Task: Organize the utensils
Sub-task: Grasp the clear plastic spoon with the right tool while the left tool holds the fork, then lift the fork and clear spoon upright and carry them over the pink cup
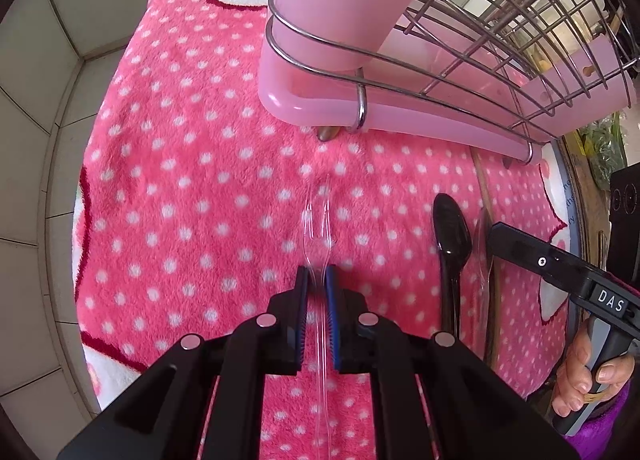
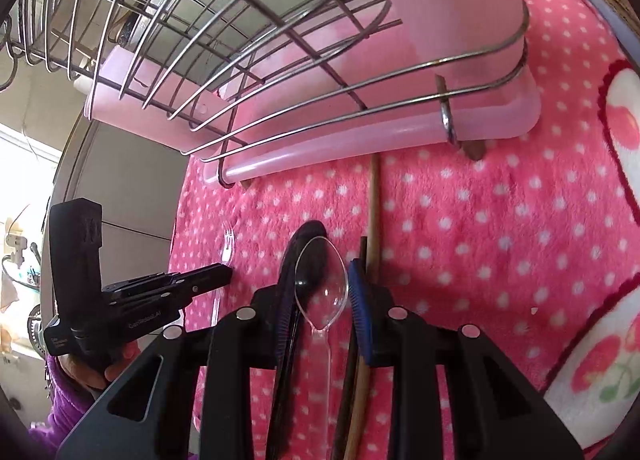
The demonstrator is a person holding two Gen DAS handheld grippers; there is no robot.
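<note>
On the pink dotted blanket (image 1: 192, 188), before the wire rack (image 1: 500, 60) with its pink cup (image 1: 332, 0), the left gripper (image 1: 316, 284) is clamped on the clear plastic fork (image 1: 318, 228) at its neck. The right gripper (image 2: 320, 292) straddles the clear spoon (image 2: 322, 280), jaws apart, with the black spoon (image 2: 308, 244) and chopsticks (image 2: 374, 220) alongside. These utensils look light, thin, slippery and somewhat brittle; a hold at neck or handle seems safest.

I log a pink blanket (image 1: 192, 180) with white polka dots and dark red trim; pale pink tray (image 1: 320, 108); silver wire rack (image 1: 500, 20); black spoon (image 1: 452, 232); clear fork (image 1: 318, 228); clear spoon (image 2: 322, 284); blue-padded black claws.
</note>
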